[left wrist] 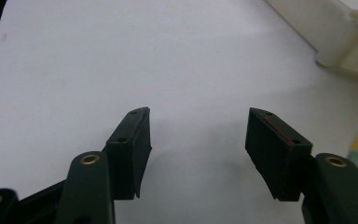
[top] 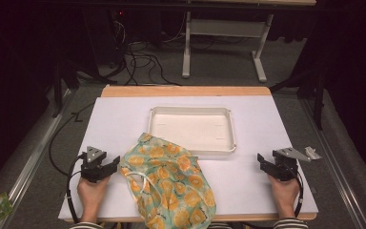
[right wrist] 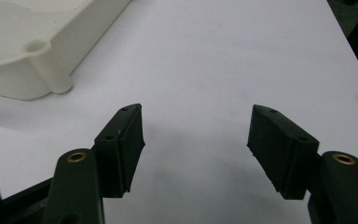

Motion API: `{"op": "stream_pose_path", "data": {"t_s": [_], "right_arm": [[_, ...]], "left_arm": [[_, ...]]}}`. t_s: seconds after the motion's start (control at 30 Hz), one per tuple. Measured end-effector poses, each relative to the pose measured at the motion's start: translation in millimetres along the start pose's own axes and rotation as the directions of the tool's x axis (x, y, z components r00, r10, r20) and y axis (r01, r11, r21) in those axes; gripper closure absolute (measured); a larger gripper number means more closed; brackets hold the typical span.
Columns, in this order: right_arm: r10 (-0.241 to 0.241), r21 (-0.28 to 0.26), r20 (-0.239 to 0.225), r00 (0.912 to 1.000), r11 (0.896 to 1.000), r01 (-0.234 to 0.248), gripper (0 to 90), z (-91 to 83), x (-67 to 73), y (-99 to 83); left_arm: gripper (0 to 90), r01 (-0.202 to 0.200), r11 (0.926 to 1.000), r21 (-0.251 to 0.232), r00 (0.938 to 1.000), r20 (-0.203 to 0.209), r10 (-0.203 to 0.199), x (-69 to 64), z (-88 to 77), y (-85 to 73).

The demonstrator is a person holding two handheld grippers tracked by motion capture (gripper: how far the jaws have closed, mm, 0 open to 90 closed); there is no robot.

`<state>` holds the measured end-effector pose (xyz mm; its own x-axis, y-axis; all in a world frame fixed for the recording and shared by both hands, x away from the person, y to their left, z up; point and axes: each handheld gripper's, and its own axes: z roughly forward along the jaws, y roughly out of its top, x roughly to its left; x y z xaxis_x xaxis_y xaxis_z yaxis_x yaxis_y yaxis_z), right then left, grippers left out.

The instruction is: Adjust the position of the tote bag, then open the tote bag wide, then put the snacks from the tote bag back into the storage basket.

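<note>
Black left gripper [top: 113, 165] rests low on the bench [top: 124, 119], jaws apart, nothing between; floral cloth bag [top: 171, 183] crumpled just beside it. Right gripper [top: 263, 162] likewise jaws apart, empty, well clear of the bag. White sheet covers the bench; cream tray [top: 232, 129] behind the bag. Beyond: grey floor, cables [top: 143, 59], white stand legs [top: 187, 47].

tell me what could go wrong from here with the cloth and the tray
The patterned cloth lies crumpled and hangs over the near table edge, so a tug by one gripper may drag it off. One corner rests against the white tray, so pulling could shift the tray. Both the left gripper and right gripper are open and empty, and a grab may pinch several layers.
</note>
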<state>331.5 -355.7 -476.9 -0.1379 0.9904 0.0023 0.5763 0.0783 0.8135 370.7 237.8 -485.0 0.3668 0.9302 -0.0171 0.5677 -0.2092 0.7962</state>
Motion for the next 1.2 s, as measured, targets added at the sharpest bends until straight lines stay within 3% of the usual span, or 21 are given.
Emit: {"op": "stream_pose_path", "data": {"t_s": [0.27,0.43,0.67,0.9,1.2], "right_arm": [[0.002,-0.008,0.007,1.0,1.0,-0.002,37.6,-0.8,0.0,-0.6],[0.017,-0.001,0.0,0.9999,1.0,-0.017,37.8,0.2,-1.7,-0.2],[-0.001,0.002,0.01,1.0,1.0,0.001,37.6,0.7,-1.0,0.0],[0.006,0.008,0.011,0.9999,1.0,-0.006,37.4,1.0,-0.7,0.2],[0.013,0.014,0.015,0.9998,1.0,-0.013,37.0,1.7,-0.2,0.5]], "left_arm": [[40.4,0.001,1.0,-0.003,1.0,-0.001,-0.001,0.1,-0.3,0.0],[40.8,0.024,0.9997,-0.005,0.9995,0.018,-0.024,3.1,-0.8,0.5],[41.8,0.025,0.9996,-0.016,0.9991,0.036,-0.024,3.2,-3.3,1.1],[40.2,0.044,0.9981,-0.043,0.9971,0.063,-0.041,3.2,-20.2,3.3],[39.6,0.024,0.9992,-0.032,0.9939,0.108,-0.02,-6.2,-34.3,3.1]]}}
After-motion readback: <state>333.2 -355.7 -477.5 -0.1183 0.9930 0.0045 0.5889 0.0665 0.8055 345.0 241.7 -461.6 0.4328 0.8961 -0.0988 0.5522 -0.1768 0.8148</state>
